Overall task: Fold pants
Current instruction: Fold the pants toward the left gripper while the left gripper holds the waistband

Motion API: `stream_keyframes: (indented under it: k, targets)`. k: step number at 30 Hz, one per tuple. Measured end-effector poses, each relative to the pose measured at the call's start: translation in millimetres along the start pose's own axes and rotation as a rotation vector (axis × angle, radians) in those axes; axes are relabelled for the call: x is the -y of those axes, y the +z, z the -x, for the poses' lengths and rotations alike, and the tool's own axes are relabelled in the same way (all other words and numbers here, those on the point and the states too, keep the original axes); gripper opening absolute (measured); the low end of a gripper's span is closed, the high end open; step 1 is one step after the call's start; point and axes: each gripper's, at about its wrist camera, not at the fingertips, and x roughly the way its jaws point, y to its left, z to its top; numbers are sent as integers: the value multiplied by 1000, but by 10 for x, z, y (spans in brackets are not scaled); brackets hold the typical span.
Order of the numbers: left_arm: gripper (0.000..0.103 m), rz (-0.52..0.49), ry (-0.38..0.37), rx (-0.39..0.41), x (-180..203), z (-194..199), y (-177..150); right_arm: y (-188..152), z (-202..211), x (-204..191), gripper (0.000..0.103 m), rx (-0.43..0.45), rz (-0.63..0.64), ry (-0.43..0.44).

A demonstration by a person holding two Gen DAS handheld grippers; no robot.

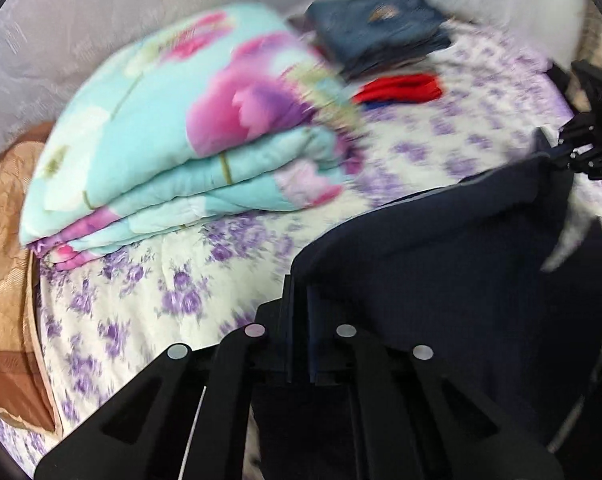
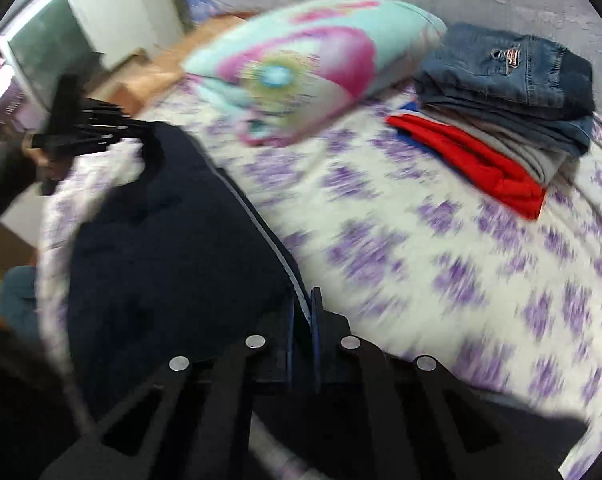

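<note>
Both sets of jaws pinch an edge of the dark navy pants (image 1: pixel 441 248): left gripper (image 1: pixel 299 304) and right gripper (image 2: pixel 307 312) each have cloth clamped between the pads, the span hanging between them above the bed (image 2: pixel 421 240). Keep both grips level and the edge taut, then lay it over ahead of the jaws, well short of the folded quilt (image 1: pixel 173 128).

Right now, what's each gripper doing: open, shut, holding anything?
Left gripper: shut on the edge of the navy pants.
Right gripper: shut on the navy pants' other edge.
</note>
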Motion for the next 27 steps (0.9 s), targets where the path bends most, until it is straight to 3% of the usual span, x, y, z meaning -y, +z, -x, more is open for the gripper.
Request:
stream_keyframes:
  k: [4,9,13,19,21,22,23,24,27]
  targets:
    - [5,-8,-42,32,343,459,-406,-512,249,-430,8,-41,-30,120]
    - [6,54,-76,-31,540,554,-1016,-1124,59,-749,8,-118,-133,156]
    - [6,127,-71,-84,633,425,-1425,-1420,-145,-889,8,-132,-207,103]
    - [6,266,-111,-88,598,383,-1691,-1486,-340,-974,10,-128,-245,14]
    - [25,295,-115,-82,578,440,-1689,-1500,-322,-992,13,-117,-263,-7]
    - [54,318,-112,-79,557,472,-1677,-1510,-306,-1006,15,-107,-265,-24]
    - [75,339,-104,-78,538,490,-1665,-1508,-297,-1017,19,-99,-269,-41]
    - [78,357,-101,-71,517,507,-1650,-1506,-295,-1031,29,-94,-276,-51]
    - [79,424,-115,-84,427,504,-1594,-1536,-257,-1105,41,-67,-299,-92]
